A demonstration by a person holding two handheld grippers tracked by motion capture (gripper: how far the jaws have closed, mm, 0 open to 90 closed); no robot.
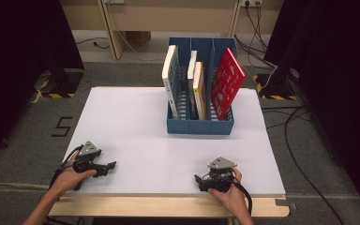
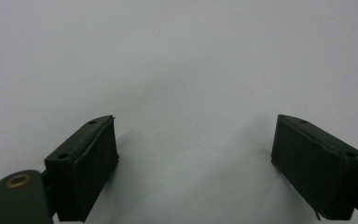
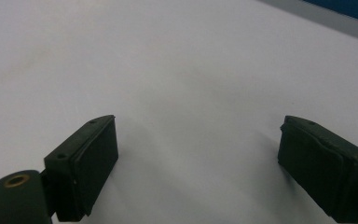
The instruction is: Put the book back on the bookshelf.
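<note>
A blue file rack [image 1: 200, 125] with three slots stands at the back middle of the white table [image 1: 136, 126]. A white book [image 1: 170, 75] leans in its left slot, a yellow book [image 1: 198, 91] and a thin white one stand in the middle slot, and a red book [image 1: 226, 84] tilts in the right slot. My left gripper [image 1: 111, 165] rests near the front left edge, open, with nothing between its jaws [image 2: 193, 163]. Near the front right edge my right gripper [image 1: 198, 180] is open and empty too [image 3: 196, 163].
A person's hands hold both grippers from the bottom edge. Cables [image 1: 290, 140] run over the grey floor to the right of the table. A wooden desk leg [image 1: 112, 33] and dark curtains stand behind. A strip of the blue rack [image 3: 349, 7] shows top right in the right gripper view.
</note>
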